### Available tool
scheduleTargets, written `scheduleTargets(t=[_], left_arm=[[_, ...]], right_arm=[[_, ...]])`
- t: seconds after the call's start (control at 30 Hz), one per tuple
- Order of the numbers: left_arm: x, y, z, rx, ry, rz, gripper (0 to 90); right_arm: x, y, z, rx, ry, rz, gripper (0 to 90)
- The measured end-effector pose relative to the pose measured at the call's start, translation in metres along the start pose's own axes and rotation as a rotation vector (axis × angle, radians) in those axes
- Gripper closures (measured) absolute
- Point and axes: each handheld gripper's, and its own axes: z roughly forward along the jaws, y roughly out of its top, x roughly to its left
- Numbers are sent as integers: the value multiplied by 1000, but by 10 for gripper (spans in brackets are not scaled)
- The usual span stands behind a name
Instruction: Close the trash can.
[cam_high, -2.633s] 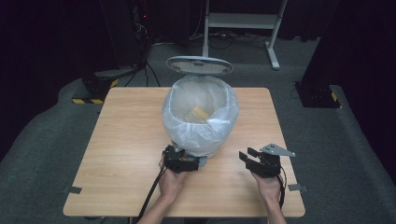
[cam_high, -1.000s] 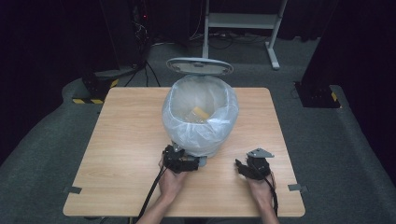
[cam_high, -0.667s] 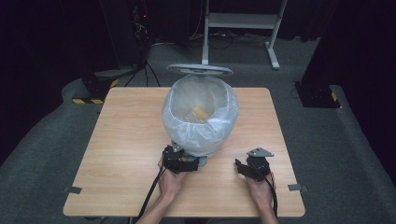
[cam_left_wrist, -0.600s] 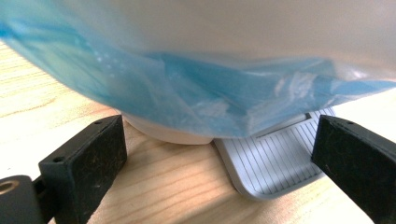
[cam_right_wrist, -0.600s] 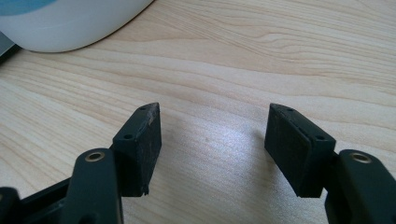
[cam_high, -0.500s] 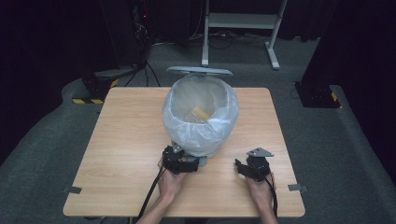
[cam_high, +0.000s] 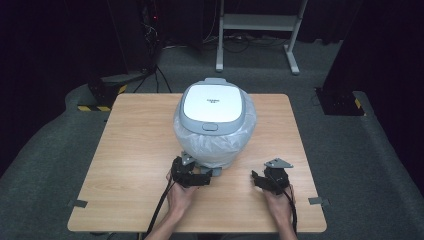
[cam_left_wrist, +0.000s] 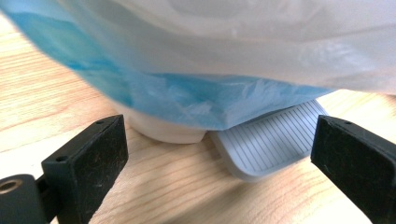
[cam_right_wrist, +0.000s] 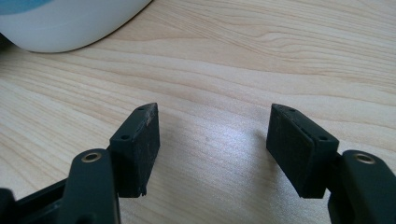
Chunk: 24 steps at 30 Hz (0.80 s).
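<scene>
The pedal bin (cam_high: 214, 125) sits mid-worktop (cam_high: 135, 150), a little toward the far side, and its grey-and-white lid (cam_high: 212, 103) is down flat over the clear liner bag (cam_high: 220, 147) that puffs out around the rim. That looks like the main job done: the bin reads as closed.

Left hand-held gripper (cam_high: 202, 176) sits low at the near foot of the bin, jaws pointing at the ribbed grey pedal (cam_left_wrist: 273, 142). In the left gripper view the jaws stand wide either side of that pedal, nothing pinched between them, and they have just been closing in a touch. The bag's bluish fold hangs right over the pedal's top edge.

Right hand-held gripper (cam_high: 257, 179) rests on the near right of the worktop, well apart from the bin. Jaws wide there too, bare wood between them, and they have just been opening a little; only the bin's white base (cam_right_wrist: 70, 23) peeks in at the far left corner of its view.

What's left, by my read: draw both hands back off the bin. Whether the lid has latched fully, I cannot tell.
</scene>
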Motion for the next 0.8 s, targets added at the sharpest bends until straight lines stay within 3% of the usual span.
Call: scheduleTargets(t=[0.03, 0.2, 0.53, 0.7, 0.8], left_arm=[[0, -1, -1, -20, 1, -19, 43], [9, -6, -9, -41, 3, -39, 47], [37, -17, -22, -20, 65, -60, 61], [46, -24, -21, 4, 122, -53, 69], [53, -28, -17, 47, 175, -31, 70]], right_arm=[[0, 0, 0, -1, 0, -2, 348], [0, 0, 0, -1, 0, -2, 348], [0, 0, 0, -1, 0, -2, 348], [0, 0, 0, -1, 0, -2, 348], [0, 0, 0, 0, 0, 0, 348]])
